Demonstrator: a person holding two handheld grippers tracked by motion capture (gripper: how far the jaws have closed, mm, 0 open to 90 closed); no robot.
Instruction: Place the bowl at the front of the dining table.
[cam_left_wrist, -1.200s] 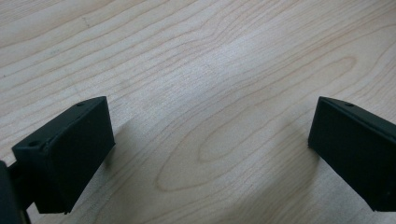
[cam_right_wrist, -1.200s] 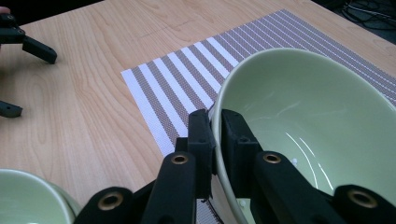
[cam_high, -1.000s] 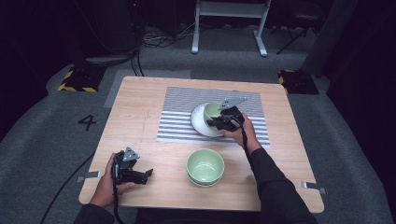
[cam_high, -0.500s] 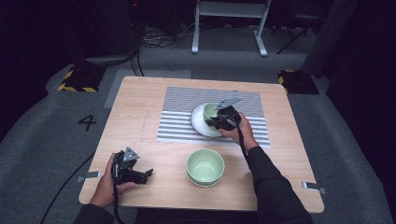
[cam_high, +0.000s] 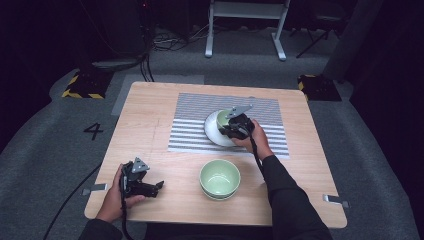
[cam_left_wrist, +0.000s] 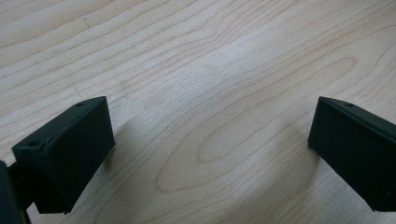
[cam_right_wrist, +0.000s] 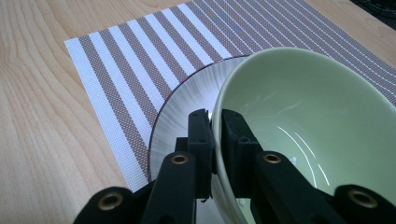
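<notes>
My right gripper (cam_right_wrist: 215, 135) is shut on the rim of a green bowl (cam_right_wrist: 303, 112), one jaw inside and one outside. The bowl is tilted just above a white plate (cam_right_wrist: 187, 107) that lies on the striped placemat (cam_right_wrist: 140, 56). From above, the right gripper (cam_high: 235, 127) sits over the plate (cam_high: 212, 131) at the mat's middle. A second green bowl (cam_high: 220, 178) stands on the bare wood near the front edge. My left gripper (cam_high: 155, 187) rests at the front left of the table, open, and its own view has nothing but wood between its fingers (cam_left_wrist: 70, 149).
The wooden table (cam_high: 150, 125) stands on grey carpet with a floor mark 4 at the left. A white metal stand (cam_high: 245, 25) and cables lie beyond the far edge. Bare wood stretches between the left gripper and the placemat (cam_high: 190, 130).
The right hand has lowered the held bowl slightly toward the plate. The left gripper has stayed where it was.
</notes>
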